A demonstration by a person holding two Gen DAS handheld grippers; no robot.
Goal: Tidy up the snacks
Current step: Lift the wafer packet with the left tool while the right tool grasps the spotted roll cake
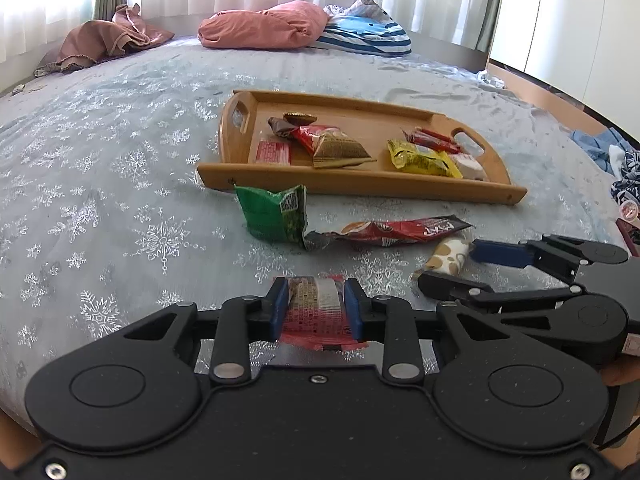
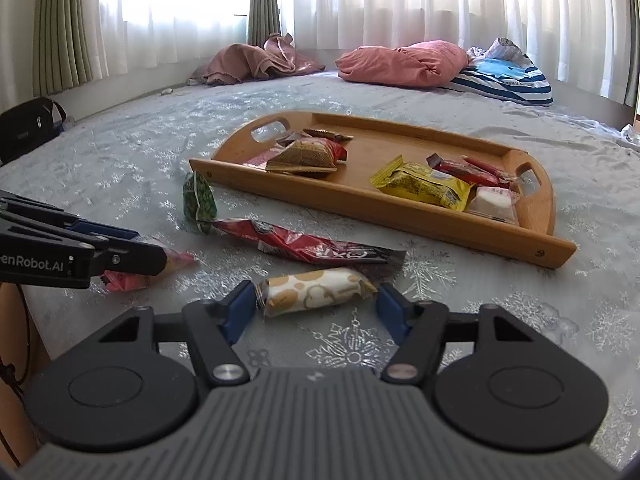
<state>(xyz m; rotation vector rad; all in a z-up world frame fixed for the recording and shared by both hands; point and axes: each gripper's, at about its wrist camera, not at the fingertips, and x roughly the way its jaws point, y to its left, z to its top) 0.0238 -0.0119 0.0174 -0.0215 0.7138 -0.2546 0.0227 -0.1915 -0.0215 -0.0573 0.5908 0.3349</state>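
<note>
My left gripper (image 1: 316, 304) is shut on a pink-red snack packet (image 1: 316, 312) low over the bedspread; it also shows in the right wrist view (image 2: 132, 258). My right gripper (image 2: 316, 304) is open with its fingers on either side of a white-and-tan wrapped snack (image 2: 316, 290), seen in the left wrist view (image 1: 448, 258) too. A green packet (image 1: 272, 214) and a long red packet (image 1: 400, 232) lie on the bed in front of the wooden tray (image 1: 360, 188), which holds several snacks.
Pink and striped pillows (image 1: 280, 26) and a brown cloth (image 1: 104, 40) lie at the far side of the bed. Clothes (image 1: 616, 160) lie at the right edge. A black bag (image 2: 28, 128) sits at the left bed edge.
</note>
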